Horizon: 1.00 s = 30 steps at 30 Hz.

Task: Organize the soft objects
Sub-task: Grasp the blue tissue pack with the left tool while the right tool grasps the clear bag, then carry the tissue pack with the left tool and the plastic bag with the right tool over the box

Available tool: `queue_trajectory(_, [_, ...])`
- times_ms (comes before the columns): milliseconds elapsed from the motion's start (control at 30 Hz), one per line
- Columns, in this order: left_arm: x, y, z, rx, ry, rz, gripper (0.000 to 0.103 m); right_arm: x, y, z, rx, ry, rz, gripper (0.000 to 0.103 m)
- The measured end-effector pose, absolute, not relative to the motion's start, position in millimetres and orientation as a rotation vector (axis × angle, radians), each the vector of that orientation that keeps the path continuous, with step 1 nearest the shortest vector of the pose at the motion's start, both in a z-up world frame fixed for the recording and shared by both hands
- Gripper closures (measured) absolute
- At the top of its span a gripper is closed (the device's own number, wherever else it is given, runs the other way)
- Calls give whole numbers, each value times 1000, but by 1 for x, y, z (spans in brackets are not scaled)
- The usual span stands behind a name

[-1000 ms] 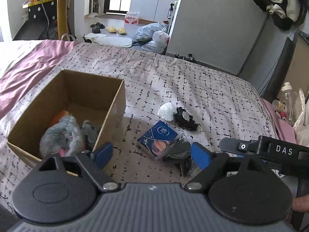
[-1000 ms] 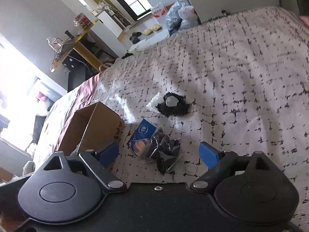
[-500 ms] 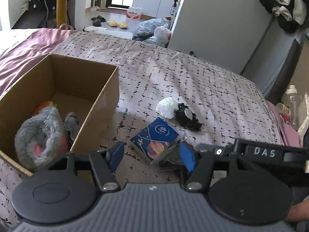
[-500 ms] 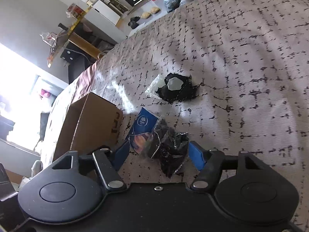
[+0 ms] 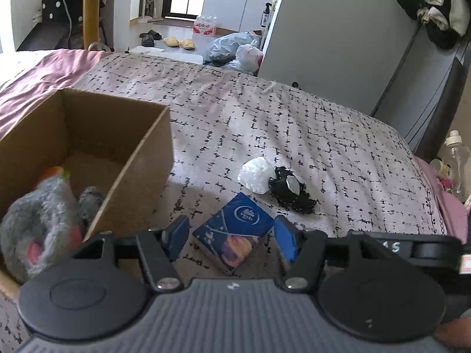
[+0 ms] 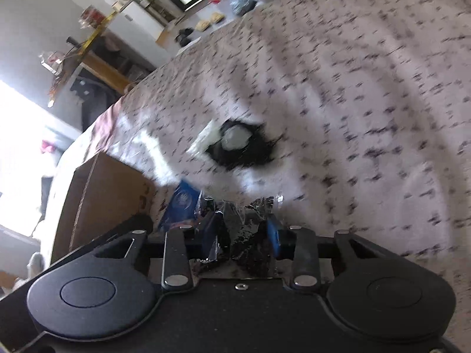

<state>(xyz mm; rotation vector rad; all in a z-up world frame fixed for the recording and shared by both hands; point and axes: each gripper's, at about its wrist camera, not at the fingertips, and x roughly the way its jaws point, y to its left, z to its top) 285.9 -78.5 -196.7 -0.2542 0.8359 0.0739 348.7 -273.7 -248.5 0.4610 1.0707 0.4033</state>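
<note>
A blue tissue pack lies on the patterned bedspread, right of an open cardboard box that holds a grey plush toy. My left gripper is open, its blue pads flanking the pack with small gaps. In the right wrist view, which is blurred, my right gripper is closing and its pads press a crinkled clear bag of black stuff. The tissue pack and the box lie to its left. Farther off sits a black lacy item against a white wad.
The bed's right edge drops off near a plastic bottle. Beyond the far edge are plastic bags and slippers on the floor. A grey cabinet wall stands behind, with clothes hanging at the upper right.
Both grippers came down closer to the bed. The left jaws narrowed and now flank the tissue pack. The right jaws closed from wide apart onto the black bag.
</note>
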Motion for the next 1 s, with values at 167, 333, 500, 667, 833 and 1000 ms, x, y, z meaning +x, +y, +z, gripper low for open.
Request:
queue_trajectory(167, [296,-89,-204,-208,854,84,40,353,-286,-249,414,1054,330,69])
queue_trajectory(333, [308,-91,-215,-204,884,94,40,354,-283,-247,375,1049,330,69])
queue_trajectory(500, [319,-96,-224,-182,907,74,37,355,-284,-247,388,1057,324,69])
queue_trajectory(667, [327,-100,-232,-134,920,85,32,355,-286,-248,404,1063,324,69])
queue_trajectory(833, [334,-100,-245,-116,957,83,29,357,-289,-249,418,1068,316,69])
queue_trajectory(1000, [327,-103,-249,-101,938,65,29,356,-288,-248,413,1067,318,68])
